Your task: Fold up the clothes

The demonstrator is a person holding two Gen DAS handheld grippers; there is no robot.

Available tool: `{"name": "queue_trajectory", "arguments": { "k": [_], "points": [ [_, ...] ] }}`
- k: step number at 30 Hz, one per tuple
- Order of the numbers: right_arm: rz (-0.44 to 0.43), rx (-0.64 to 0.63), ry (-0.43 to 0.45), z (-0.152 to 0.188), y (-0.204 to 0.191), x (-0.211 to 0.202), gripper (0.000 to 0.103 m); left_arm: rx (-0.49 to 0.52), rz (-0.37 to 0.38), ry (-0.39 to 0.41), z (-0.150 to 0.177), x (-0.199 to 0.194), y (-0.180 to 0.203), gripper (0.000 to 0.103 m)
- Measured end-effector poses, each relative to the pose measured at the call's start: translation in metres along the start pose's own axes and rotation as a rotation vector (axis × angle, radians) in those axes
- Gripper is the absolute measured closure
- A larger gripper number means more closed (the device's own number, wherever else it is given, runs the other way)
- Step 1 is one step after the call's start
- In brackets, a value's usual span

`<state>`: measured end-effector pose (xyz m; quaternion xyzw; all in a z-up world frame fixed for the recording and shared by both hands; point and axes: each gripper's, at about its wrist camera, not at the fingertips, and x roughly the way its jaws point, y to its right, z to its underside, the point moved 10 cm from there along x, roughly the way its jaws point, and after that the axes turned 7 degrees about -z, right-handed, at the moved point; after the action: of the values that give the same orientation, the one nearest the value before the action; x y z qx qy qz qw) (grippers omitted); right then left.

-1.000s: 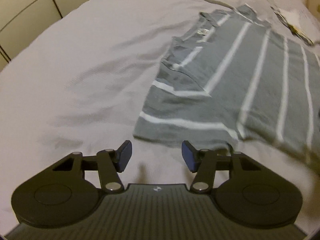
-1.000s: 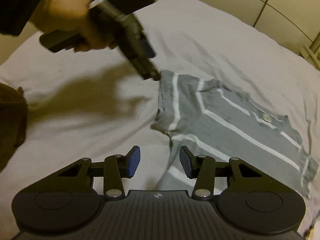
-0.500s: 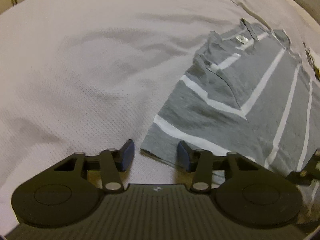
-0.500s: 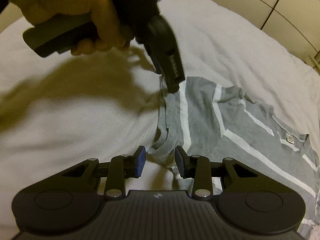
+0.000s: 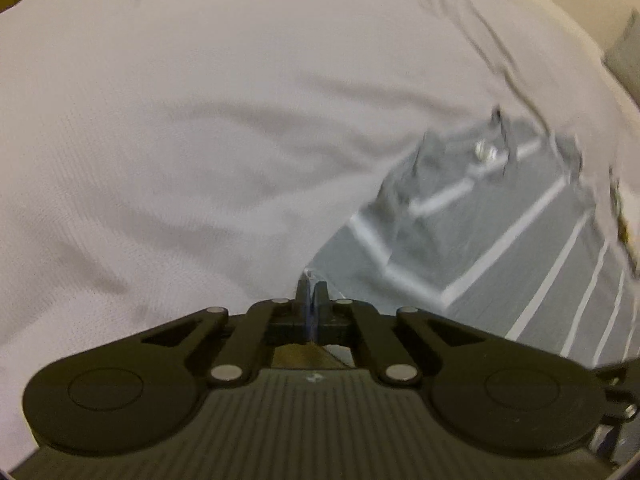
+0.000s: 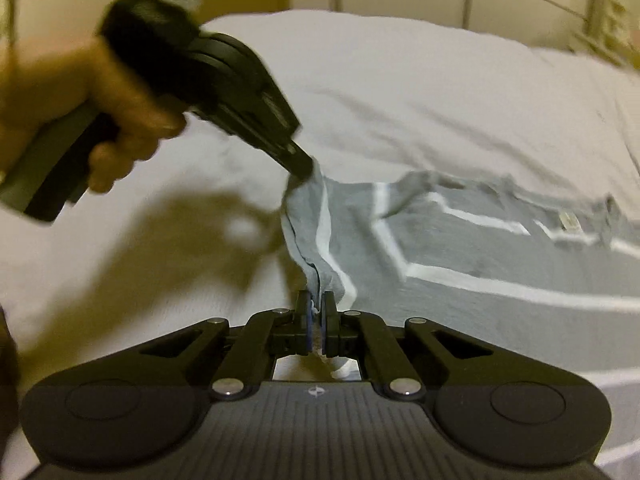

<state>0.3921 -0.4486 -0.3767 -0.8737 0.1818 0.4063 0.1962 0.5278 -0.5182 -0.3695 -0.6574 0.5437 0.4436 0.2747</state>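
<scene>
Shirt, grey with white stripes, lies on the bed, mostly flat, one edge lifted off the sheet. The left gripper has its fingers clenched on one corner of that edge; the right gripper pinches the same edge further along, and the cloth hangs in a slack fold between the two. It looks light, soft and limp, so it will sag and drape wherever unsupported. Holding it by the hem corners, as now, and keeping the edge taut between the grips should give the cleanest fold.
</scene>
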Motion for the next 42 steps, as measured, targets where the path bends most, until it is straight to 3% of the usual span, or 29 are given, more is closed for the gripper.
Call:
{"name": "queue_trajectory", "arguments": {
  "k": [6, 9, 12, 15, 20, 24, 29, 32, 38, 42],
  "points": [
    [-0.011, 0.186, -0.035, 0.015, 0.034, 0.0, 0.098, -0.035, 0.047, 0.037, -0.022, 0.005, 0.033, 0.103],
    [-0.015, 0.262, -0.047, 0.02, 0.05, 0.002, 0.09, -0.038, 0.072, 0.038, -0.03, 0.016, 0.05, 0.103],
    [0.013, 0.302, -0.043, 0.024, 0.064, -0.003, 0.085, -0.054, 0.1, 0.047, -0.038, 0.023, 0.065, 0.082],
    [0.035, 0.329, -0.043, 0.029, 0.073, -0.013, 0.085, -0.095, 0.115, 0.092, -0.04, 0.013, 0.061, 0.076],
    [0.052, 0.253, 0.006, 0.025, 0.065, -0.025, 0.083, -0.078, 0.06, 0.052, -0.019, 0.015, 0.044, 0.077],
    [-0.031, 0.173, 0.021, 0.018, 0.044, -0.014, 0.084, 0.014, 0.065, 0.008, -0.001, 0.03, 0.058, 0.078],
    [-0.016, 0.212, -0.078, 0.04, 0.054, 0.007, 0.085, 0.101, 0.007, 0.001, 0.001, 0.059, 0.07, 0.078],
    [-0.001, 0.265, -0.102, 0.056, 0.065, -0.007, 0.084, 0.073, -0.025, 0.013, -0.003, 0.068, 0.062, 0.079],
    [0.036, 0.261, -0.109, 0.079, 0.079, -0.067, 0.078, 0.086, -0.058, 0.051, 0.008, 0.027, 0.07, 0.079],
    [0.106, 0.241, -0.125, 0.096, 0.092, -0.104, 0.076, 0.112, -0.072, 0.076, 0.031, -0.01, 0.096, 0.076]
  ]
}}
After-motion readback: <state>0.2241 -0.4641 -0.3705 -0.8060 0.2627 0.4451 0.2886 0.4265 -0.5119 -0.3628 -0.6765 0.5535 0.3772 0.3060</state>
